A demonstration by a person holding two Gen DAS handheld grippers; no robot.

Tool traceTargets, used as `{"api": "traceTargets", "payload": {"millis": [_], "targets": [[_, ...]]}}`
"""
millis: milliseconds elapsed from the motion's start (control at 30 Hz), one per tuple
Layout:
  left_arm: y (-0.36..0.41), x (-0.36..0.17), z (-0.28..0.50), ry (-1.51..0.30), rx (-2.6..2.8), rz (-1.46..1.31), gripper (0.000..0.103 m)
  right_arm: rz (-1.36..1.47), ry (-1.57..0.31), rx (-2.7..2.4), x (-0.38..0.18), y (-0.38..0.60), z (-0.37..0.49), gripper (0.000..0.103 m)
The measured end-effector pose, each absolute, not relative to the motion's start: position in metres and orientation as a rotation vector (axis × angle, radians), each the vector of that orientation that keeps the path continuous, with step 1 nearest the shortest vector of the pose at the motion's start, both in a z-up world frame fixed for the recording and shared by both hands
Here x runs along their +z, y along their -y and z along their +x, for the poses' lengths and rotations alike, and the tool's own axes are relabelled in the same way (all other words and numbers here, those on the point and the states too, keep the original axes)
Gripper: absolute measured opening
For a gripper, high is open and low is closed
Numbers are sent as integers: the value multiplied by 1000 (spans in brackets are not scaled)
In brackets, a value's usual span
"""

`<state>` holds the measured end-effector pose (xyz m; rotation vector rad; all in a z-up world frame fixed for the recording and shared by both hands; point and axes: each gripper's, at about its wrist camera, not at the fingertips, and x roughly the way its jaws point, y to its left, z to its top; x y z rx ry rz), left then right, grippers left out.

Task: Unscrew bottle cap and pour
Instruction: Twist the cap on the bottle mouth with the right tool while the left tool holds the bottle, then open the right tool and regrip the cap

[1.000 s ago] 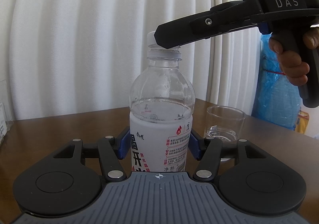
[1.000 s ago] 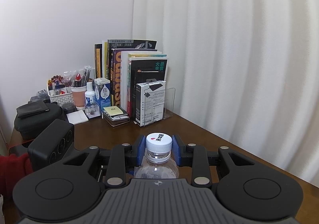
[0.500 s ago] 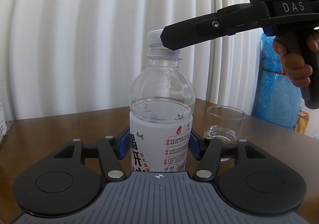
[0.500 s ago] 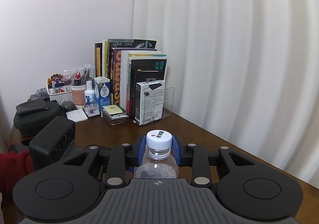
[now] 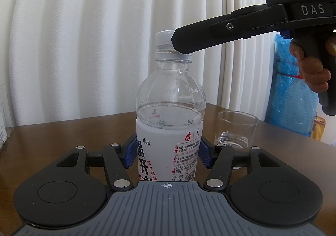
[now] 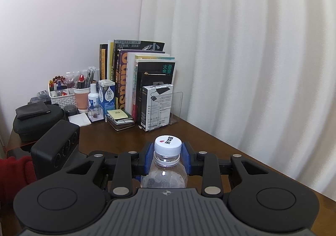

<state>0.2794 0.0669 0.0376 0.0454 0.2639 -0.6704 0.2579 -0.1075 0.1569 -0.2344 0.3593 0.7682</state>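
Left wrist view: the left hand-held gripper (image 5: pixel 168 152) clamps the upright bottle (image 5: pixel 169 122) at its label, dead ahead between the blue pads, the bottle's long axis vertical. The glass (image 5: pixel 237 128) stands on the bench (image 5: pixel 63 131) just ahead to the right.

Right wrist view: the right hand-held gripper (image 6: pixel 167 157) pinches the white cap (image 6: pixel 168 144), directly ahead; any twist turns about that vertical axis.

Glass (image 5: pixel 236 128) crowds bottle's (image 5: pixel 169 122) right; its left lies open
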Motion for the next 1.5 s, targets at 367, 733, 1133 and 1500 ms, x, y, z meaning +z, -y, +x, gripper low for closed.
{"api": "traceTargets", "payload": {"millis": [367, 733, 1133, 1500], "targets": [[-65, 37, 281, -262, -669, 51, 58, -217, -350, 770, 155, 108, 259, 34], [-63, 36, 282, -264, -668, 48, 58, -204, -335, 765, 150, 113, 256, 32], [-64, 35, 285, -266, -669, 46, 58, -220, -322, 750, 145, 115, 251, 32], [-63, 34, 286, -266, -668, 47, 58, -230, -306, 756, 153, 110, 253, 53]]}}
